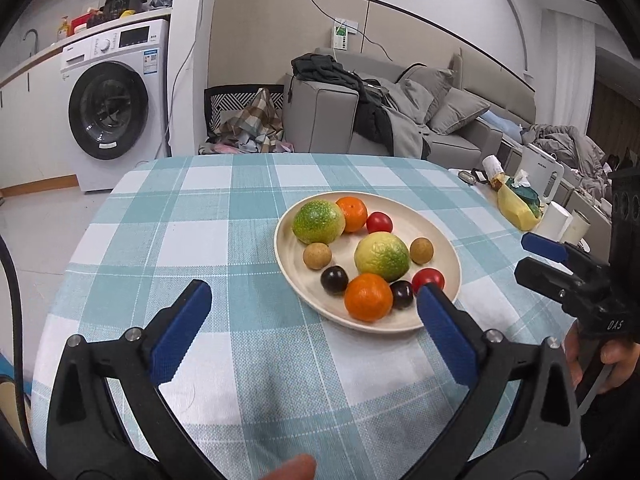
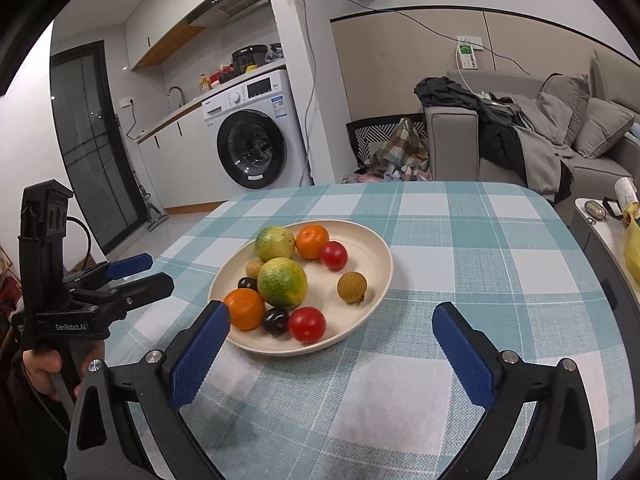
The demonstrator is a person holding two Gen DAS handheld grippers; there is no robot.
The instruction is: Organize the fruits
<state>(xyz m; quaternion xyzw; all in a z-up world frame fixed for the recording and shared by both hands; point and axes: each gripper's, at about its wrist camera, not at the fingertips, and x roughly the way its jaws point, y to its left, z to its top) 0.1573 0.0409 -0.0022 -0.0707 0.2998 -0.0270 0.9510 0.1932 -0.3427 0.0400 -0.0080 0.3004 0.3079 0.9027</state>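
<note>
Fruits sit together on the cream plate (image 1: 448, 252) on the checked tablecloth (image 1: 224, 240): two green-yellow citrus, two oranges, two tomatoes, two dark plums, two brown longans. Left gripper (image 1: 314, 312) and right gripper (image 2: 332, 336) both gape wide, empty, above the cloth near the plate.

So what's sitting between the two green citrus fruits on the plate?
Only a small brown longan, wedged between the far green citrus and the near green citrus toward the plate's left side; clearest in the right wrist view.
</note>
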